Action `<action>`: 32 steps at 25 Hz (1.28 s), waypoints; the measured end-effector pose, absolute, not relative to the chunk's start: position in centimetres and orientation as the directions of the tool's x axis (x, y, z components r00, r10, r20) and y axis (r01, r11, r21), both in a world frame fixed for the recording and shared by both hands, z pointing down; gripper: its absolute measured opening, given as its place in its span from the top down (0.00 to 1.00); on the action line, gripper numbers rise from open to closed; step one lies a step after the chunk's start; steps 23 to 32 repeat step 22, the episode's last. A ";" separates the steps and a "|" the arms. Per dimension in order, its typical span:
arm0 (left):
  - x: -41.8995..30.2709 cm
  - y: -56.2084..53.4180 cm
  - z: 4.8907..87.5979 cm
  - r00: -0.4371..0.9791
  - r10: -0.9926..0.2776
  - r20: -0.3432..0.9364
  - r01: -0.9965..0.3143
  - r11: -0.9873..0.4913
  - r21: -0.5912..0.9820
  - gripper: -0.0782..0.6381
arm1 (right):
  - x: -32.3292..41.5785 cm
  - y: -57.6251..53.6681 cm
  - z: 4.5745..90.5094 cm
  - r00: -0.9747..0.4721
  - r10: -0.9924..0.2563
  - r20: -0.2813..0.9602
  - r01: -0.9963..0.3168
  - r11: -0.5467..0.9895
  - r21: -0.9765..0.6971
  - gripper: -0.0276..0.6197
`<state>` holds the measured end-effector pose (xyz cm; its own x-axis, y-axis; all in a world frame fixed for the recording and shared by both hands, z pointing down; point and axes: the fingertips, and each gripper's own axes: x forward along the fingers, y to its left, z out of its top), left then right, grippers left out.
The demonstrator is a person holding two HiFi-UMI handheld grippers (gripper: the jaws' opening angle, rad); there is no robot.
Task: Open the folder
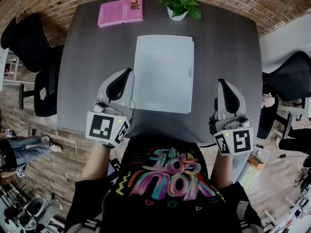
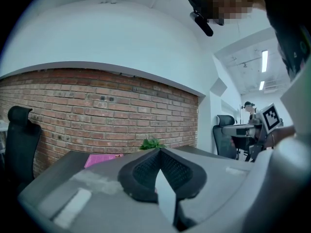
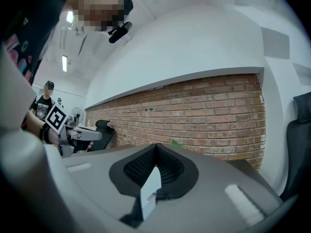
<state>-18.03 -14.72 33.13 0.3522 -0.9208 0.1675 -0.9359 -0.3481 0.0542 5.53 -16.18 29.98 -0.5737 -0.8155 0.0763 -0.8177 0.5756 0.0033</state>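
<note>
**Head view: both grippers held low and level on either side of a closed folder**

Head view shows the person's forearms reaching forward from either side of the torso, each hand holding a gripper over the near edge of the dark table (image 1: 228, 42). Both grippers have their marker cubes nearest the body and point away from the person, roughly level.

The left gripper (image 1: 128, 72) has its tip just beside the folder's left edge; whether it touches is not clear. The right gripper (image 1: 222, 82) is apart from the folder's right edge.

In the left gripper view, the left gripper (image 2: 159, 150) has its jaws pressed together with nothing between them. The right gripper view shows the same for the right gripper (image 3: 155, 146): jaws together and empty.

The folder (image 1: 164, 74) is pale and closed. It lies flat in the middle of the table between the two grippers, its long axis running away from the person toward the potted plant (image 1: 181, 5). A small tab shows near its right edge. A pink book (image 1: 120, 12) lies at the far left of the table.
</note>
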 end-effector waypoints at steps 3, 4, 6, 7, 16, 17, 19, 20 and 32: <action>-17.7 -14.5 32.9 0.354 -0.921 0.164 -0.935 -0.353 0.041 0.89 | 5.7 -15.8 30.1 -0.568 -0.820 0.076 -0.822 0.569 -0.002 0.96; -17.6 -14.5 32.9 0.355 -0.920 0.165 -0.934 -0.354 0.037 0.89 | 5.7 -15.7 30.2 -0.566 -0.821 0.076 -0.823 0.568 -0.004 0.96; -17.5 -14.5 32.9 0.358 -0.919 0.165 -0.933 -0.357 0.033 0.89 | 5.8 -15.5 30.2 -0.564 -0.823 0.074 -0.825 0.565 -0.007 0.96; -17.5 -14.5 32.9 0.359 -0.919 0.165 -0.933 -0.359 0.031 0.89 | 5.8 -15.4 30.2 -0.563 -0.823 0.074 -0.826 0.564 -0.009 0.96; -17.8 -14.2 32.8 0.356 -0.920 0.161 -0.934 -0.358 0.019 0.89 | 5.7 -14.7 30.4 -0.555 -0.828 0.081 -0.831 0.557 -0.009 0.96; -17.9 -14.1 32.7 0.355 -0.921 0.160 -0.934 -0.357 0.017 0.89 | 5.7 -14.7 30.4 -0.556 -0.827 0.081 -0.830 0.557 -0.008 0.96; -18.1 -14.1 32.7 0.353 -0.922 0.158 -0.935 -0.355 0.012 0.89 | 5.6 -14.8 30.3 -0.556 -0.827 0.081 -0.830 0.557 -0.006 0.96; -18.2 -14.1 32.7 0.352 -0.923 0.156 -0.935 -0.355 0.009 0.89 | 5.5 -14.8 30.3 -0.556 -0.827 0.082 -0.830 0.557 -0.005 0.96; -18.3 -14.0 32.6 0.353 -0.923 0.154 -0.934 -0.357 0.004 0.89 | 5.4 -14.9 30.3 -0.555 -0.827 0.083 -0.830 0.557 -0.003 0.96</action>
